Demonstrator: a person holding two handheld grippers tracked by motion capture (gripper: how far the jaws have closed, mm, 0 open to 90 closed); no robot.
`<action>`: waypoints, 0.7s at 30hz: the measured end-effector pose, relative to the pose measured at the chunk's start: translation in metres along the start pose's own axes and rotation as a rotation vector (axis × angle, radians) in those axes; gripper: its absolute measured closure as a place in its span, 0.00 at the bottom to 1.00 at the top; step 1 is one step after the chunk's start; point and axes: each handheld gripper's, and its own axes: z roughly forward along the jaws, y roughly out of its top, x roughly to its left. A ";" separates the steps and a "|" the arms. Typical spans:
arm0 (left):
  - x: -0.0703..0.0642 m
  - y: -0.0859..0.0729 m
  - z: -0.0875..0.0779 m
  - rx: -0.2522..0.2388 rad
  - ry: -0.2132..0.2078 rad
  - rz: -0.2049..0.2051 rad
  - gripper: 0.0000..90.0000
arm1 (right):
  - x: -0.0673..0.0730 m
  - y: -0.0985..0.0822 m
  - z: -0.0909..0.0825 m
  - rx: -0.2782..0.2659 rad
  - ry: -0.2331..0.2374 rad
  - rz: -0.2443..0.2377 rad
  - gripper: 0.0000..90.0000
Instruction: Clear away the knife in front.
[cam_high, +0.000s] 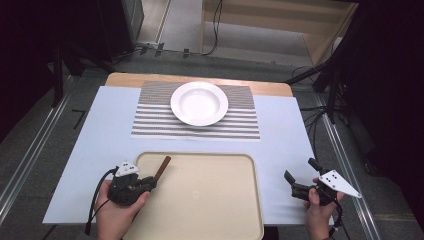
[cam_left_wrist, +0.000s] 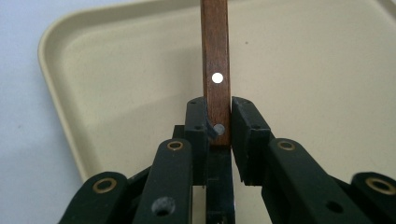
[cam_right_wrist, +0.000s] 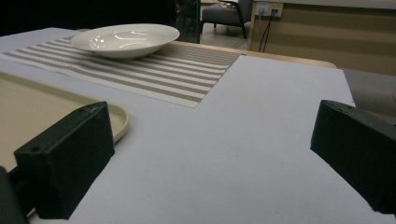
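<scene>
White-covered table (cam_high: 90, 150): left hand-held gripper (cam_left_wrist: 218, 122) clamps a brown wooden stick (cam_left_wrist: 216, 60) over the beige tray (cam_high: 210, 210). Right hand-held gripper (cam_high: 301, 176) held wide open beside the tray; white bowl (cam_high: 199, 103) on striped mat (cam_high: 150, 120).

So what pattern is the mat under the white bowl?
Brown and white stripes on the rectangular placemat, clearest in the high view.

White bowl (cam_high: 199, 103) on striped placemat (cam_high: 150, 122), beige tray (cam_high: 210, 200), wooden table (cam_high: 120, 78)
</scene>
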 end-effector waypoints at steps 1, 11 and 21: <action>0.000 -0.001 0.000 0.003 0.004 0.003 0.85 | 0.000 0.000 0.000 0.000 0.000 -0.001 0.00; 0.000 -0.012 0.004 0.014 0.015 -0.009 0.85 | 0.000 0.000 0.000 0.001 -0.001 -0.003 0.00; 0.001 -0.005 0.001 -0.021 0.050 0.001 0.76 | 0.000 0.000 0.000 0.002 -0.001 -0.003 0.00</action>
